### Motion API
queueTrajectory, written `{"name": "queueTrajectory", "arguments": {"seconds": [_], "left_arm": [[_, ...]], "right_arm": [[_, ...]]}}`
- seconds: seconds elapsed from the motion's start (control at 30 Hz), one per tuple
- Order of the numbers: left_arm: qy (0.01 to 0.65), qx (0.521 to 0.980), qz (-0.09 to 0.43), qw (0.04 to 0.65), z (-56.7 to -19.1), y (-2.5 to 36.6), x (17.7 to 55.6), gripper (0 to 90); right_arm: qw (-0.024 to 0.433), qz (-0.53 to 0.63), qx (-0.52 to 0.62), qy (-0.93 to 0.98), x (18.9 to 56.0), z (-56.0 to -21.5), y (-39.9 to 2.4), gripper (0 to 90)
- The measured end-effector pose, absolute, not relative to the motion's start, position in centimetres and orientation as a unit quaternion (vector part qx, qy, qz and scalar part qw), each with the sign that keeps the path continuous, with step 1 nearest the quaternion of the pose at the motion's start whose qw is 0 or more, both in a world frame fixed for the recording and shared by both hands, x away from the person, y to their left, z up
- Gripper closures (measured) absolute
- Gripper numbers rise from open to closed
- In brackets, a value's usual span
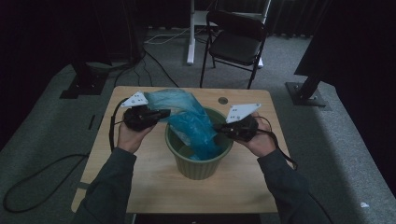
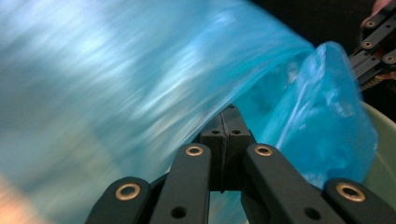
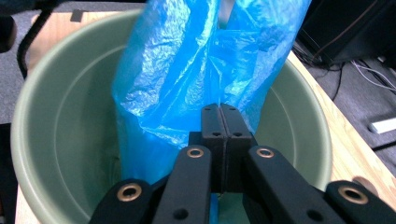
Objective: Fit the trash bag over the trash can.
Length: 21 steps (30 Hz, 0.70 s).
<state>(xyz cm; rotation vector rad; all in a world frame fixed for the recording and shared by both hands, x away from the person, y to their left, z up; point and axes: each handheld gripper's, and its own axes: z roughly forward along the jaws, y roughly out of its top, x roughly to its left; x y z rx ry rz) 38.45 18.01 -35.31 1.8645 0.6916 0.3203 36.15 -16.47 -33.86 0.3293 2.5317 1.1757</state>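
Blue plastic bag at the centre of the high view, lower end down inside the green bin, upper end drawn out toward the upper left, over the rim and above the wooden table. Thin film, crinkled and glossy: probably very light, limp, no stiffness of its own, likely slippery between hard pads and easy to tear if dragged over the bin's rim.

Left gripper at centre left of the high view, jaws fully together; in the left gripper view the tips meet against the bag, with film seemingly nipped between them at the edge of the mouth. Right gripper at centre right, just over the bin's rim, jaws likewise pressed together; in the right gripper view the closed tips sit on a fold of the bag inside the bin.

Best holds, judging from this: 2 opposite points on the hem of the mouth, gathered into a doubled fold for bite. Single layers likely to slide out. Gentle spreading over the rim, no hard pulling.
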Motion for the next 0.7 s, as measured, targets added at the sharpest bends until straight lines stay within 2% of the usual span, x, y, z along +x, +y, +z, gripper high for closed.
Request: {"name": "queueTrajectory", "arguments": {"seconds": [0.7], "left_arm": [[0.341, 0.757, 0.143, 0.538, -36.3, 21.3, 38.8, 89.9]], "right_arm": [[0.172, 0.395, 0.157, 0.889, 35.3, -34.7, -21.3, 90.0]]}}
